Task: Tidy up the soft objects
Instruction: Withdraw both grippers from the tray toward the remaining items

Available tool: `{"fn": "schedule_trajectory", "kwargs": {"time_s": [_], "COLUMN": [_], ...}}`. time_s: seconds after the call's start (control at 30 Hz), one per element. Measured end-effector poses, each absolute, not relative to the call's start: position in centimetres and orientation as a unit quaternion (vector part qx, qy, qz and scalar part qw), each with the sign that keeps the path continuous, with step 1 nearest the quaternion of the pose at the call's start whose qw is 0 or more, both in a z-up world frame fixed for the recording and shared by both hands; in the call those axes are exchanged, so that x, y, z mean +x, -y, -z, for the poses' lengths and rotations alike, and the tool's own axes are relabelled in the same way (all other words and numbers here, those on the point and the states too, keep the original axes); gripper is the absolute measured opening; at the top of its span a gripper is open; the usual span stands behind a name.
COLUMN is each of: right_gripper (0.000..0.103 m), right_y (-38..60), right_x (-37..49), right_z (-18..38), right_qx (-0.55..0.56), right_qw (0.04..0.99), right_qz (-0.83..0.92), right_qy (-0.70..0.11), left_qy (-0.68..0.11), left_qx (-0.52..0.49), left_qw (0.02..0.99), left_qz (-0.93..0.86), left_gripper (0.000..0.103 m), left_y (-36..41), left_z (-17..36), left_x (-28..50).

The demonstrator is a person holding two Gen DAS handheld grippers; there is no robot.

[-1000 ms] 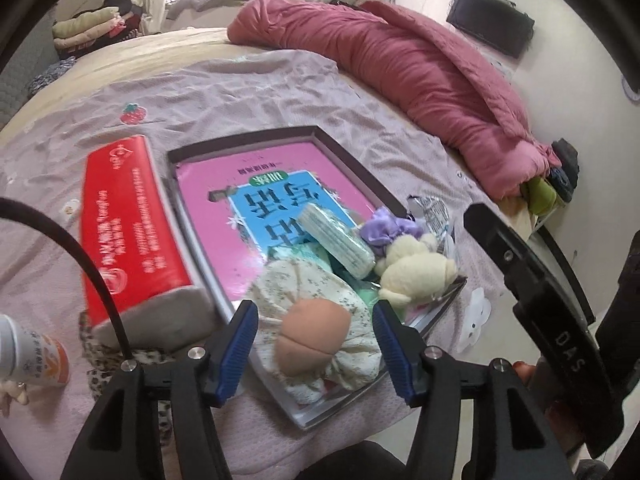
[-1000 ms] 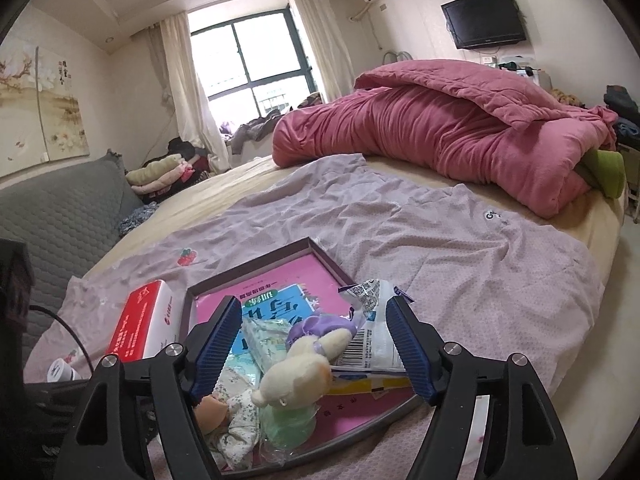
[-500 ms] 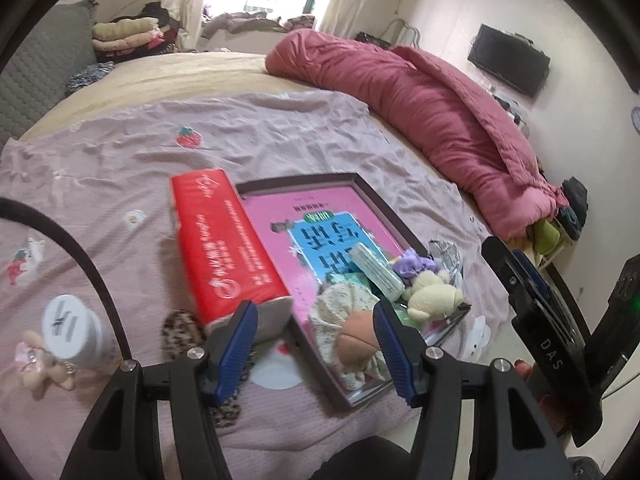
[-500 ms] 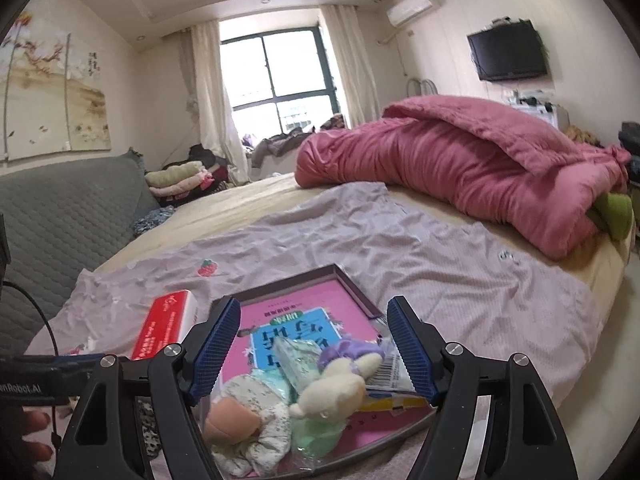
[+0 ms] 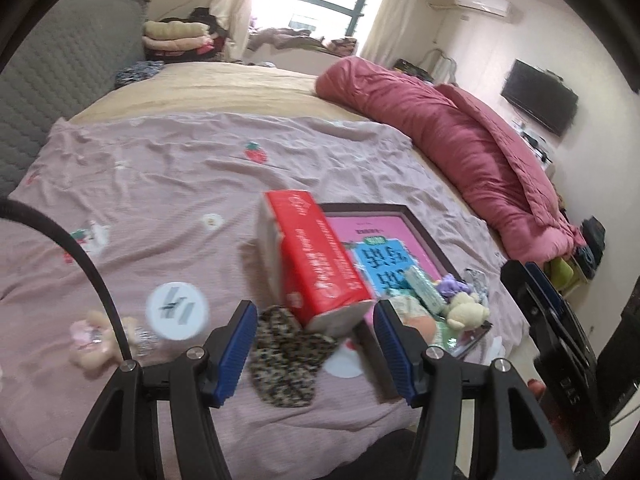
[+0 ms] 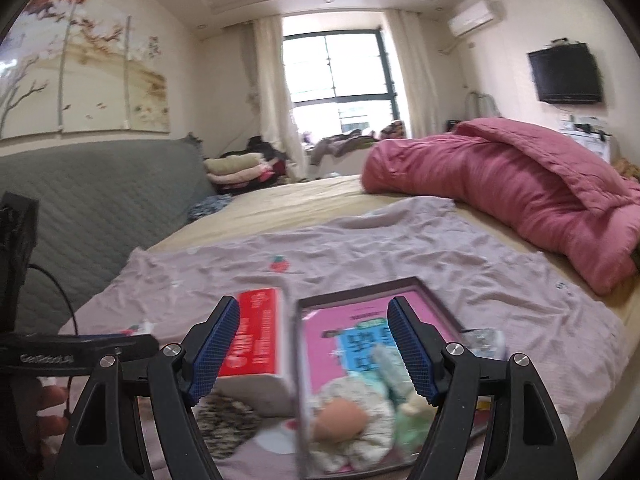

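Both hand-held grippers, left (image 5: pixel 312 346) and right (image 6: pixel 314 354), are hovering wide open and empty above the bed (image 5: pixel 172 184). Soft toys (image 5: pixel 464 312) are lying gathered in the framed tray (image 5: pixel 424 228), apparently sorted; the leopard-print pouch (image 5: pixel 288 364) is lying outside, beside the tissue pack (image 5: pixel 316 264).

wrinkled cloth sheet (image 5: pixel 168 168); glossy plastic-wrapped tissue pack (image 5: pixel 320 264); quilted duvet (image 5: pixel 460 132).
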State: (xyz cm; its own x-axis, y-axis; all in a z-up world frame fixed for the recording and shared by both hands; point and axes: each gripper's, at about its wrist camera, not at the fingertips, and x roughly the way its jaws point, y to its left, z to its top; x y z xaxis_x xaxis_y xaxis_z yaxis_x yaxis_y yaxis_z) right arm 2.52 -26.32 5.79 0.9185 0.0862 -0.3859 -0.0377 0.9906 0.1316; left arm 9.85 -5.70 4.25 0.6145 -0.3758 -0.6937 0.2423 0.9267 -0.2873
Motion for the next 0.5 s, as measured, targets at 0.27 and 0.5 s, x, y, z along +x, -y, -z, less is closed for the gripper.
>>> {"fn": "schedule_trajectory", "kwargs": {"time_s": [0.27, 0.5], "right_gripper": [0.077, 0.077], "right_y": [20.3, 17.1], "right_x": [2.5, 3.5], "right_z": [-6.1, -4.3], "right_qx": [0.036, 0.042], "right_qw": [0.969, 0.952], "right_qz": [-0.098, -0.121], "right_qy": [-0.225, -0.280], "left_qy": [-0.394, -0.390], "left_qx": [-0.118, -0.149], "left_qw": [0.903, 0.906], "left_qz": [0.123, 0.075], "left_gripper": [0.060, 0.060], "left_y": [-0.5, -6.4], "left_z": [-5.1, -4.7], "left_x": [9.4, 9.3]}}
